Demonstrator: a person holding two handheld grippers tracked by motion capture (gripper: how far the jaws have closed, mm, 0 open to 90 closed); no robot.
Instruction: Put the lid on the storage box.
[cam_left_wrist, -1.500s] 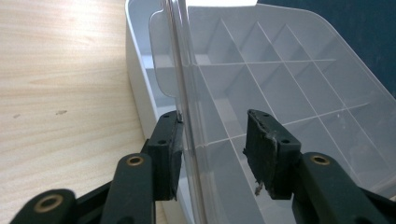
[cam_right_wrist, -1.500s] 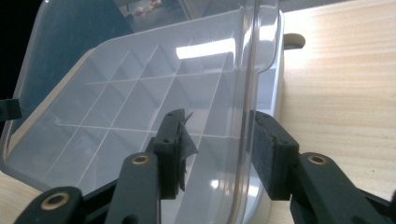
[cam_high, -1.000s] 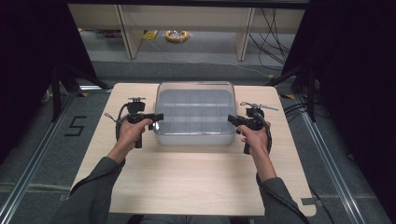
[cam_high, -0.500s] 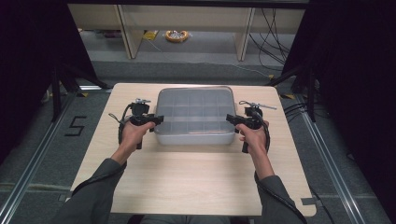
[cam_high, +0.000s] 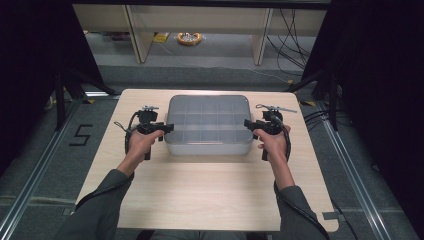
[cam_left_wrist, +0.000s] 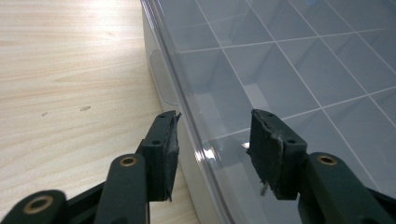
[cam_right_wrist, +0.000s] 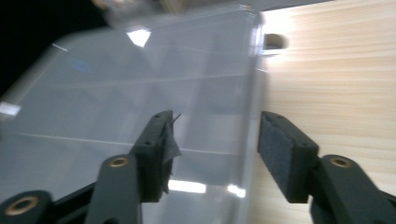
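translucent lid blurs the organizer box compartments between both claws.

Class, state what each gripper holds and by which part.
Nothing: the left gripper and right gripper straddle opposite rims of the clear plastic compartment box, pads not pressing; the right's jaws have just been opening.

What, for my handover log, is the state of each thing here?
Clear compartment box: lid down, flat on the table, compartments look empty.
Left gripper: open, jaws astride the box's left rim.
Right gripper: open, jaws have just been opening, astride the right rim.
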